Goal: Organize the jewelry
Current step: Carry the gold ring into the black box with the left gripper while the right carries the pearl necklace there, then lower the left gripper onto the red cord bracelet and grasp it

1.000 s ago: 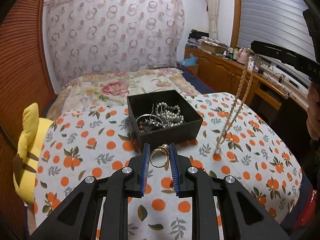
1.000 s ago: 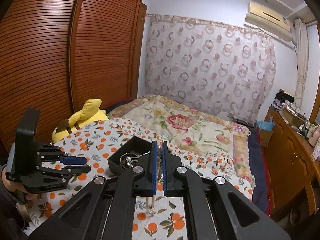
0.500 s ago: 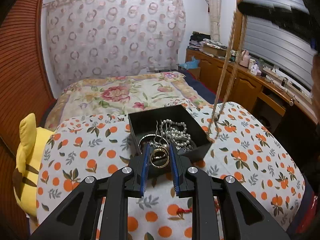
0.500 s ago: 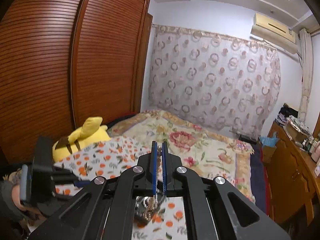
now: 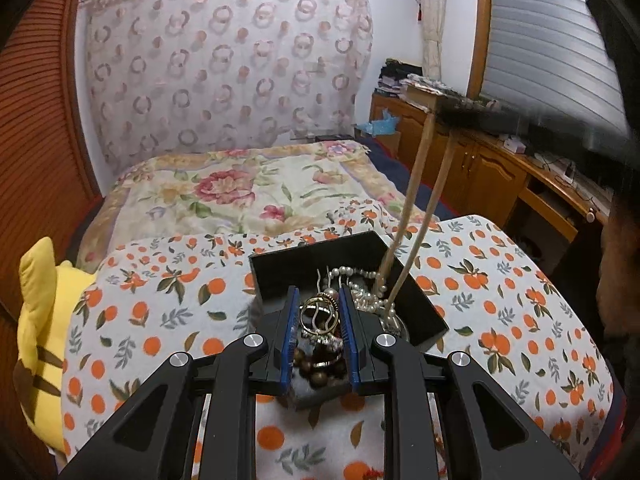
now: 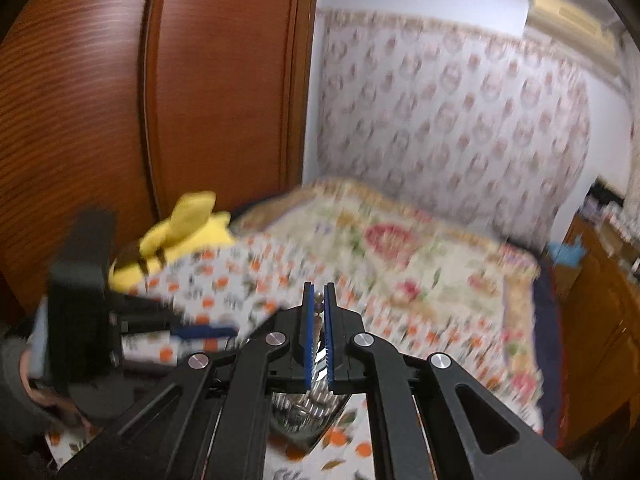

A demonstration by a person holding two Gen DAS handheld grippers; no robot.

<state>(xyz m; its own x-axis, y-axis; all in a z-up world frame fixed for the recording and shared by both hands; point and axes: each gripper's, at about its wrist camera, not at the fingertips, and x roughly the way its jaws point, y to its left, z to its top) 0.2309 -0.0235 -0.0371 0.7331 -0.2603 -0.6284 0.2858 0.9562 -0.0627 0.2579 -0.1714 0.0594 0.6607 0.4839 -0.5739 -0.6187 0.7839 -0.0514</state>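
Left wrist view shows gold ring (image 5: 318,314) over black box (image 5: 416,300); right view blurs it.

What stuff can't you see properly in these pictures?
- Left wrist view: the near part of the black box and the jewelry there hide behind the left gripper, which holds a gold ring.
- Left wrist view: the right gripper is a dark blur cut off by the right edge.
- Right wrist view: everything is motion-blurred; the beaded necklace in the right gripper mostly hides between the pads.
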